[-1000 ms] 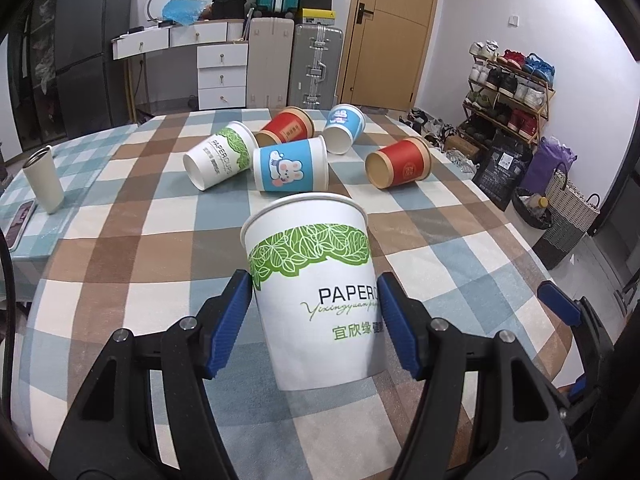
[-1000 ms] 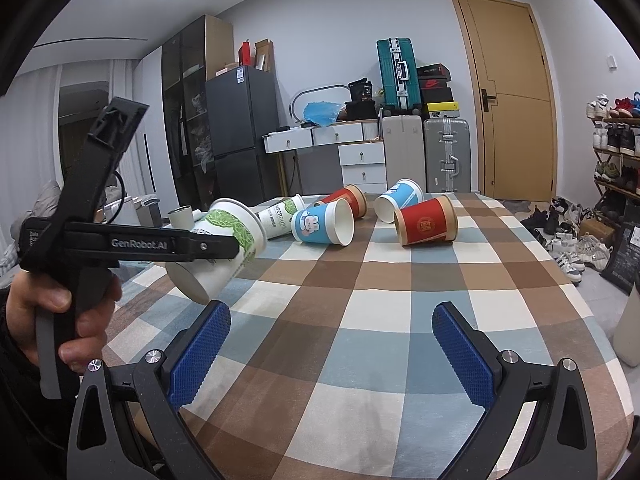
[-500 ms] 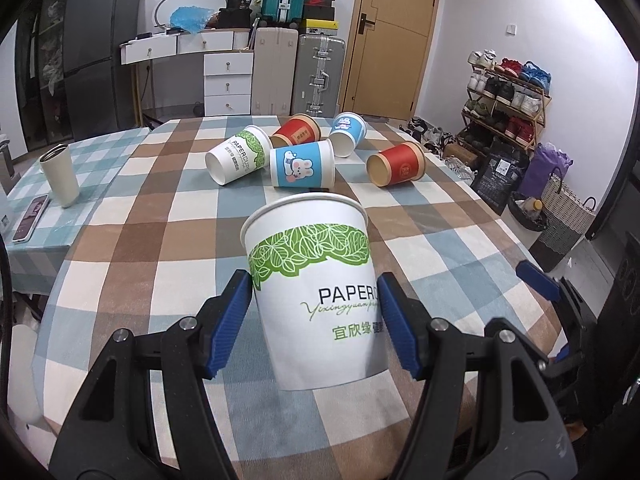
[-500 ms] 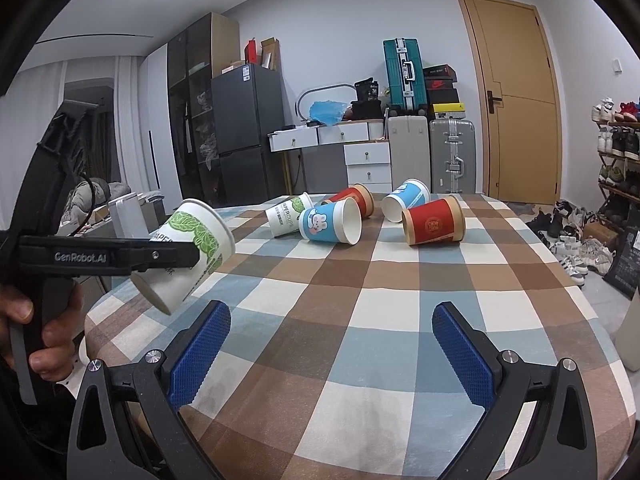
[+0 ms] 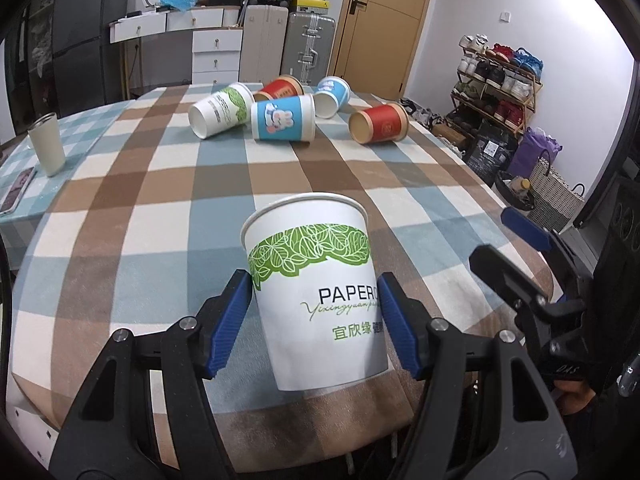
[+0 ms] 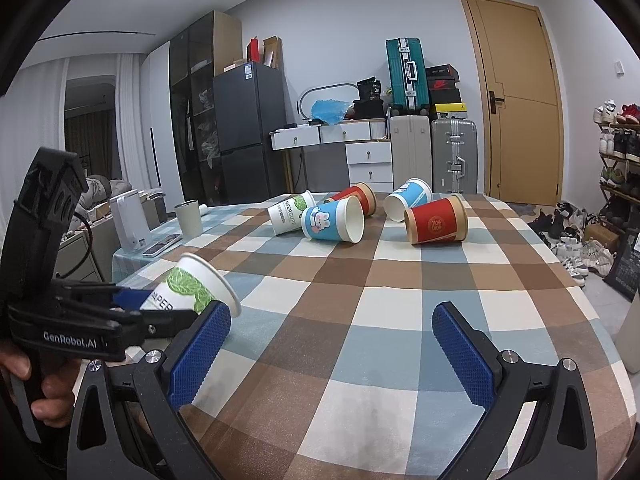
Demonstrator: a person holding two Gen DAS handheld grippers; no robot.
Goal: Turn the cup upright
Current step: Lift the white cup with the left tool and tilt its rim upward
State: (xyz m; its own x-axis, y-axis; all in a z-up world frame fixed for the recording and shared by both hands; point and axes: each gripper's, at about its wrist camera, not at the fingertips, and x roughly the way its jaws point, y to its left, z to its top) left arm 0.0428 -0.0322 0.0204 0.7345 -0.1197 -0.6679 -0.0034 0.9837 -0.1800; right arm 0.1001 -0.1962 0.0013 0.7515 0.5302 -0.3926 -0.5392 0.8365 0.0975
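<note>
meanwhile, the left gripper was clamped on a white paper cup with a green leaf band, its blue pads pressed against both sides of the cup's lower body at the bottom centre of the left wrist frame. the cup's open rim pointed away from the camera, toward the middle of the checked tablecloth. in the right wrist frame the same cup appeared at the lower left, tilted with its mouth facing up and to the right, held over the near left edge of the table; whether its base touched the cloth could not be told. the left gripper there showed as a black frame with white lettering, gripped by a hand at the far left edge.

the right gripper was empty, its jaws spread wide across the bottom of its own frame, over bare cloth.

five more cups lay on their sides in a cluster at the upper centre of the left wrist frame: a white leaf-print cup, a blue rabbit cup, a red cup behind them, a second blue cup, and a red cup apart to the right. a pale tumbler stood upright at the left edge, with a phone lying just below it.
</note>
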